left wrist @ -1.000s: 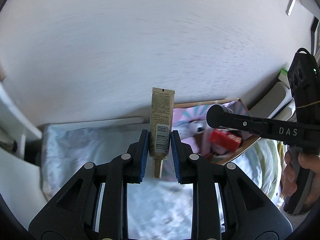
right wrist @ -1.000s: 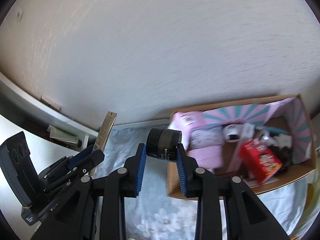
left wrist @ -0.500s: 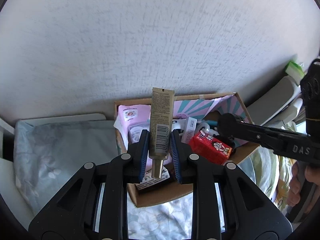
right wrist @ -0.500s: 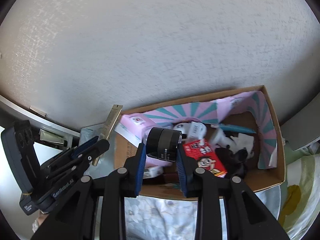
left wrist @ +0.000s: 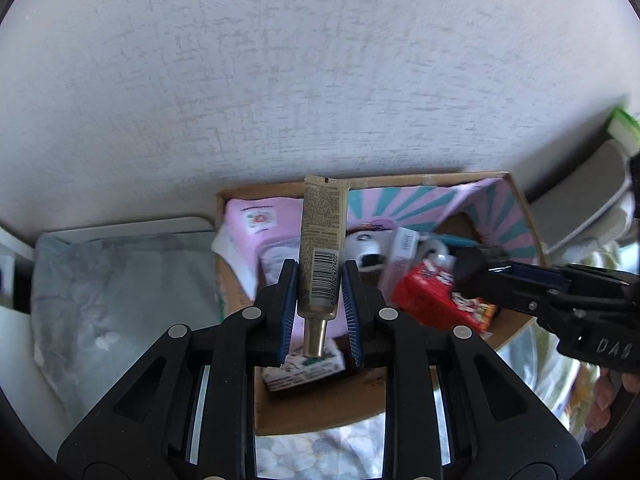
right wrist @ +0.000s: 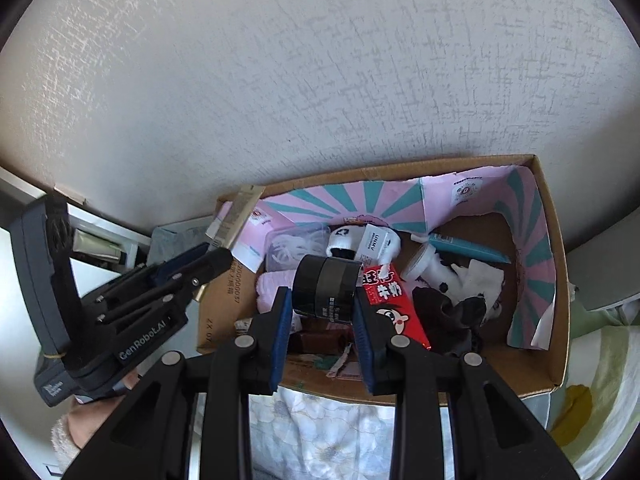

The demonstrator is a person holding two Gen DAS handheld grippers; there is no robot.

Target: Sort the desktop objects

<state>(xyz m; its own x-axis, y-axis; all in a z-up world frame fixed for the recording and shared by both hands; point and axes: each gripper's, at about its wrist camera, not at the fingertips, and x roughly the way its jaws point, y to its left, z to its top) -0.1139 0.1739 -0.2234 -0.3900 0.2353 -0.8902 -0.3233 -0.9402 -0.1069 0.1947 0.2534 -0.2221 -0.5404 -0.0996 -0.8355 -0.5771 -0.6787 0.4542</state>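
My left gripper [left wrist: 319,312] is shut on a beige cosmetic tube [left wrist: 322,256] with a barcode, cap end toward the camera, held above the left part of a cardboard box [left wrist: 320,412]. My right gripper [right wrist: 322,320] is shut on a black round jar [right wrist: 325,291], held over the middle of the same box [right wrist: 560,320]. The box has a pink and teal striped lining and holds a red carton [right wrist: 394,306], a teal tube [right wrist: 464,247], a white bottle and other small items. The left gripper with its tube [right wrist: 236,216] shows at the left of the right wrist view.
The box sits on a pale floral cloth [left wrist: 120,296] against a white textured wall [right wrist: 320,80]. A shelf with tubes [right wrist: 96,244] is to the left. A yellow-green cloth [right wrist: 592,392] lies to the right of the box.
Both grippers have moved right and forward, from over the cloth to over the box, still holding the tube and the jar. The box now looks closer and larger.
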